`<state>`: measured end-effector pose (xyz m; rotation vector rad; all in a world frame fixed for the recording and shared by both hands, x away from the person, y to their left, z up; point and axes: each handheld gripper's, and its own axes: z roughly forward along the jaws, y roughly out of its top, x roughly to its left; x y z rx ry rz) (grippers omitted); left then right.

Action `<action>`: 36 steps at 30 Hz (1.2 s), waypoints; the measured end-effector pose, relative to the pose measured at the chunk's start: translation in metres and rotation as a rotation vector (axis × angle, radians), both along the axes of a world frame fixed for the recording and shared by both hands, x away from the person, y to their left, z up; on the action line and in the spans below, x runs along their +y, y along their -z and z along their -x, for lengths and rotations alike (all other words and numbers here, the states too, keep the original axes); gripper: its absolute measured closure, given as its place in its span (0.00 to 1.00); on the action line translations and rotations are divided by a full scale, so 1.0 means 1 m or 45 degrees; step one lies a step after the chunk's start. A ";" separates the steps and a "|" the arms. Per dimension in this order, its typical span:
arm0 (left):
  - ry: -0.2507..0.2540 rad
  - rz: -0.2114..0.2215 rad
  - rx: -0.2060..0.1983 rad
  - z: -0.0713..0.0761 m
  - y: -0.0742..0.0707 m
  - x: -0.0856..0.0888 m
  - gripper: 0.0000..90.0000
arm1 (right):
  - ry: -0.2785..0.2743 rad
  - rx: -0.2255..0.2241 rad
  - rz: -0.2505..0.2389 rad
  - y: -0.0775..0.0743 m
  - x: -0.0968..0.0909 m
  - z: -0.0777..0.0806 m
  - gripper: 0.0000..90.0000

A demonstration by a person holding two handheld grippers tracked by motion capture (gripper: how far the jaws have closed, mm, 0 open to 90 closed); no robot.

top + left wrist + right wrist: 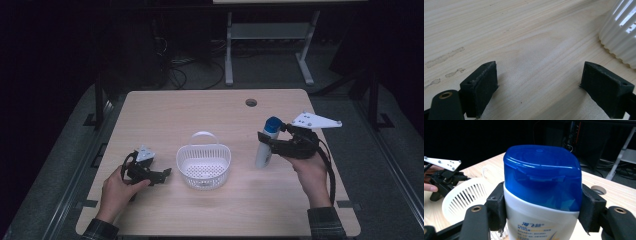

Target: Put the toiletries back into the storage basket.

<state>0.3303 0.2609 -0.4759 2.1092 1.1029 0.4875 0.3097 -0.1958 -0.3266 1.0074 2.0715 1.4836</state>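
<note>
Two grippers: right one loaded, left one idle.
Table (pixel 210 107): bears the basket (pixel 204 166) mid-front.
Bottle (pixel 265 145): upright, long axis vertical, right of basket, well apart.
Right gripper (pixel 267 139): clamped on bottle below blue cap.
Left gripper (pixel 164 175): jaws spread, empty, just beside basket.

Right gripper (pixel 541 207) clamped on white bottle (pixel 541 225), fingers (pixel 496 210) pressing just below its blue cap (pixel 542 175). White basket (pixel 466 195) behind on the table (pixel 609 190). Left gripper (pixel 445 181) beyond the basket, hand-held.
</note>
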 end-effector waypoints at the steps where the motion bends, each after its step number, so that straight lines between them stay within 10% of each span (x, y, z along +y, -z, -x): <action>1: 0.000 0.000 0.000 0.000 0.000 0.000 0.14 | -0.006 -0.003 0.003 -0.001 0.001 0.000 0.39; 36: -0.001 0.001 0.002 0.000 0.000 0.000 0.14 | -0.143 -0.098 -0.073 -0.023 0.048 0.007 0.39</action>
